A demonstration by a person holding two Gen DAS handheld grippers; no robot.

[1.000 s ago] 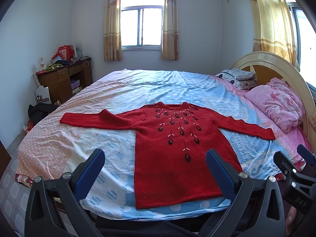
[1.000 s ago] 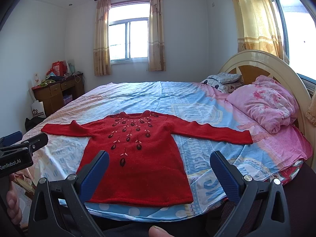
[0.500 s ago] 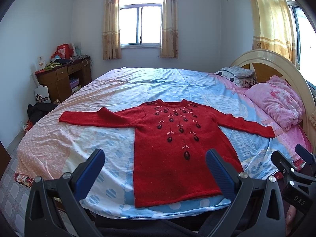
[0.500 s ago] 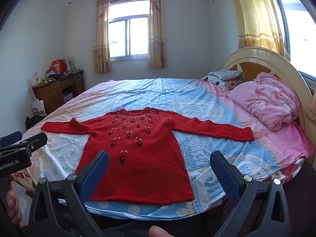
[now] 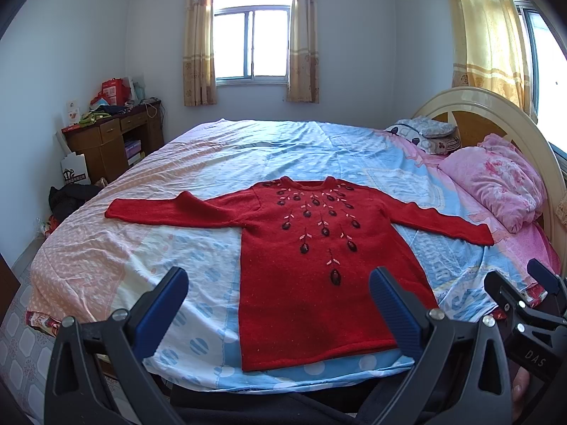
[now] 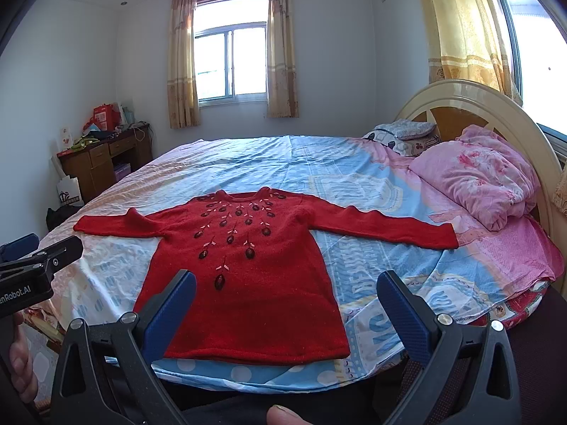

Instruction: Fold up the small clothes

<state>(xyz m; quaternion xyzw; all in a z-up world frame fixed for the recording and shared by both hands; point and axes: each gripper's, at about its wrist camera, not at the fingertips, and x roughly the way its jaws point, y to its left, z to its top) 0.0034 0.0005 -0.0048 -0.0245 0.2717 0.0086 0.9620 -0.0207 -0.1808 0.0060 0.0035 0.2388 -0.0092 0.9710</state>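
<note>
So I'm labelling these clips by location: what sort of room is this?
A home bedroom, most likely: a large made bed with an arched headboard and pink pillow, a cluttered wooden desk, and curtained windows. A red sweater lies spread on the bed.

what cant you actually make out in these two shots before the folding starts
- Back of the red sweater: both views, it lies face up on the bed.
- Sweater hem corner: left wrist view, behind a blue finger of the open left gripper.
- Items on the wooden desk: too small to identify.
- Floor beside the bed: cut off by the fisheye edge and gripper bodies.
- Right gripper: open, nothing held.
</note>
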